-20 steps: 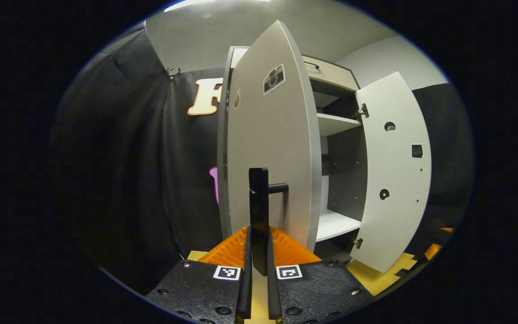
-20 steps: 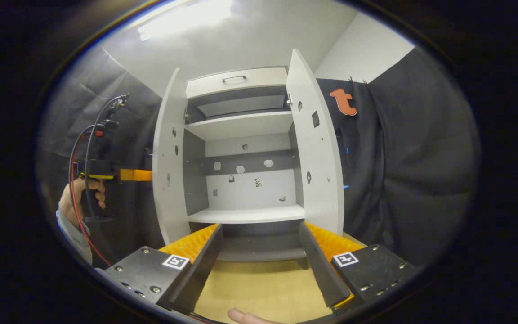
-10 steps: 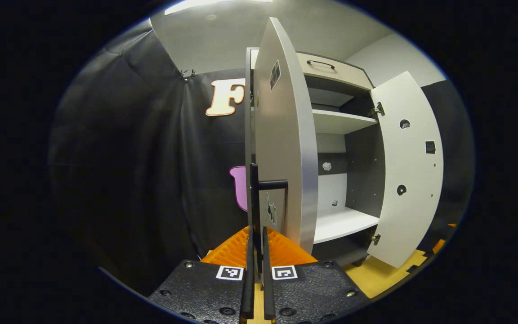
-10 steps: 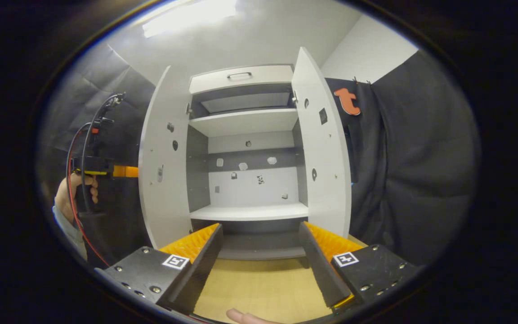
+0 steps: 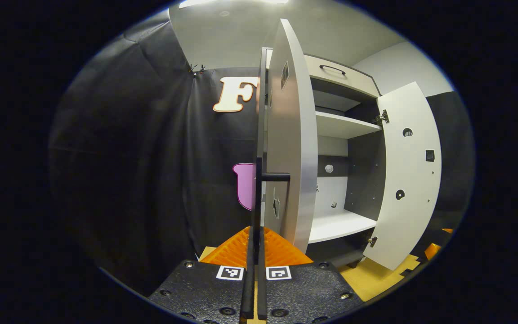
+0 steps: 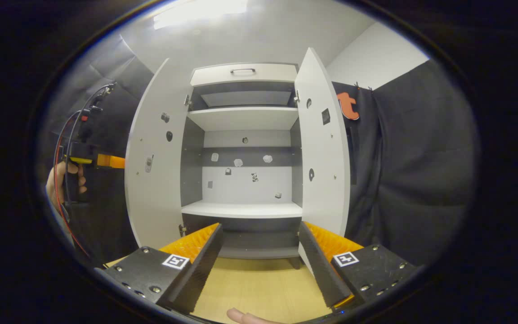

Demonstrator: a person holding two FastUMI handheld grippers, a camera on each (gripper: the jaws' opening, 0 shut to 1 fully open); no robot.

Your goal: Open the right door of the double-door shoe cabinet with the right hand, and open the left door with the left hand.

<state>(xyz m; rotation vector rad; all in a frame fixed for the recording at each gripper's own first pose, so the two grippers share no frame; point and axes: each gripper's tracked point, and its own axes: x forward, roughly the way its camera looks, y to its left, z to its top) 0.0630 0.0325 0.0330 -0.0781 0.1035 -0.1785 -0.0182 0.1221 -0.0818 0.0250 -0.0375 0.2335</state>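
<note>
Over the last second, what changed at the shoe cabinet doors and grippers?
The pale grey left door swung further open, pulled by the left gripper, which stayed shut on that door's black bar handle. The white right door stayed open, and the right gripper stayed open in front of the white double-door shoe cabinet, holding nothing.

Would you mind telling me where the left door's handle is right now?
In the left gripper view, the handle stands edge-on at centre, clamped in the left gripper, just left of the left door.
</note>
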